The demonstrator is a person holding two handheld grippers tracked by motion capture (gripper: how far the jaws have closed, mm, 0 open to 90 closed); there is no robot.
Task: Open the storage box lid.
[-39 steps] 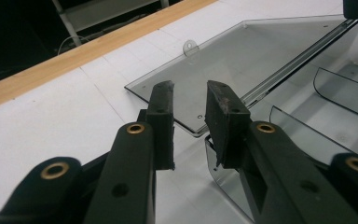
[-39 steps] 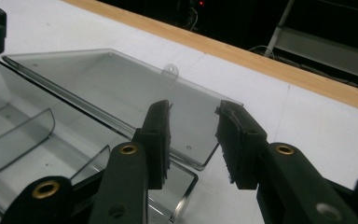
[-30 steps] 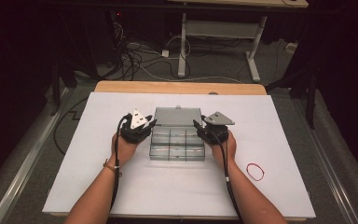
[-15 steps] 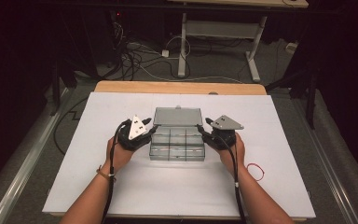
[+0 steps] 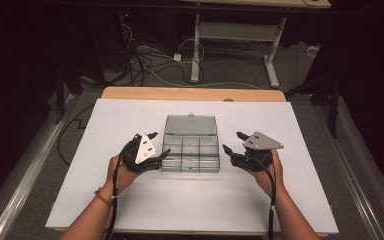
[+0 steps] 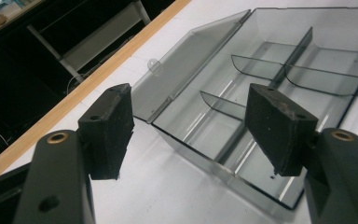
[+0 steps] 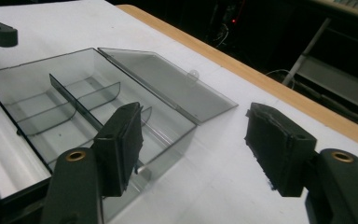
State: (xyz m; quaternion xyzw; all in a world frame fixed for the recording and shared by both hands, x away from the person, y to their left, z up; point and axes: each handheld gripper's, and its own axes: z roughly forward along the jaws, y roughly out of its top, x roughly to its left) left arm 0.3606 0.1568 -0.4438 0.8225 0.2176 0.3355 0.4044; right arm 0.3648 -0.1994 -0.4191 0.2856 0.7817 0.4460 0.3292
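The clear grey plastic compartment box [image 5: 191, 145], lid laid open, sits on the white tabletop [image 5: 190, 210] between the left gripper [image 5: 156, 145] and right gripper [image 5: 232, 142], both just opened, holding nothing, roughly equally near.

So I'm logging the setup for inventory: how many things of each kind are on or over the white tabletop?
Clear compartment box, lid open: 1
Handheld claws: 2 (left claw, right claw)
White tabletop sheet: 1
Total: 4
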